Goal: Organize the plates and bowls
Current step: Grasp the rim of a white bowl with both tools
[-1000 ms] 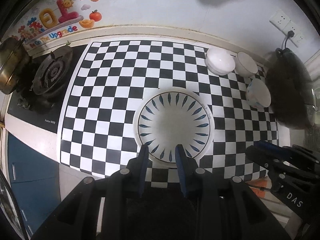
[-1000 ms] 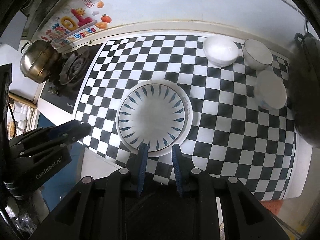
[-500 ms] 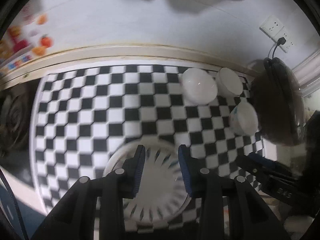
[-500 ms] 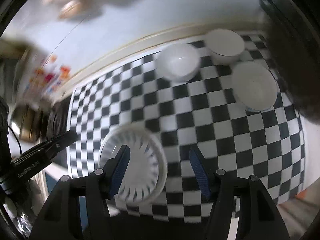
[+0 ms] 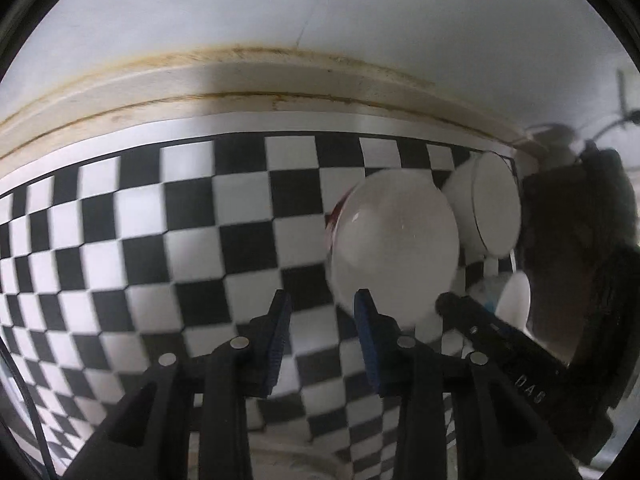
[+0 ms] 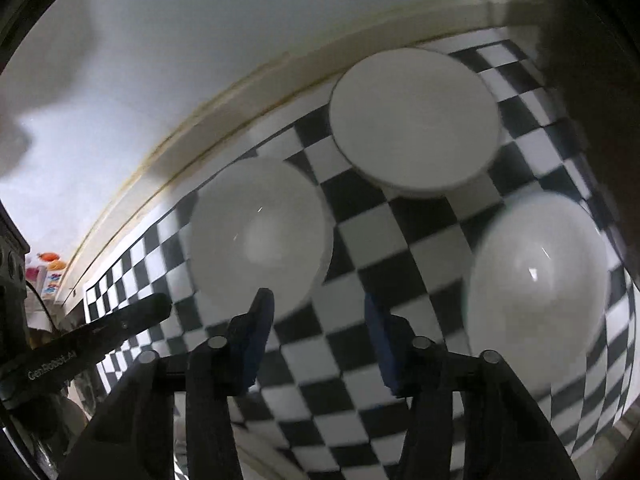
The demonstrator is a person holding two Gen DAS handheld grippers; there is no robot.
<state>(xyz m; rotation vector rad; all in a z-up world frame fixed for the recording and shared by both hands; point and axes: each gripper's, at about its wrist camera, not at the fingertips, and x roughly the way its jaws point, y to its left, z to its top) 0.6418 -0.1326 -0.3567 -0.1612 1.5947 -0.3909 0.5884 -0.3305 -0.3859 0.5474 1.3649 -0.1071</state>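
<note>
Three white bowls stand on the checkered mat at the back right. In the left wrist view my left gripper (image 5: 322,308) is open and empty, its right finger just before the rim of the nearest bowl (image 5: 394,248); a second bowl (image 5: 486,206) is behind it and a third (image 5: 514,304) at the right. In the right wrist view my right gripper (image 6: 318,312) is open and empty, its left finger at the near rim of the left bowl (image 6: 258,232); the far bowl (image 6: 414,120) and right bowl (image 6: 536,284) lie beyond. The plate's rim (image 5: 288,458) shows blurred at the bottom.
A dark wok-like pot (image 5: 584,240) stands at the right by the bowls. The wall and counter backsplash (image 5: 256,80) run close behind the mat (image 5: 160,240). The other gripper (image 6: 88,344) shows at the left of the right wrist view.
Both grippers have moved forward and right, away from the blue-leaf plate and down close to the three bowls. The right gripper's fingers opened wider.
</note>
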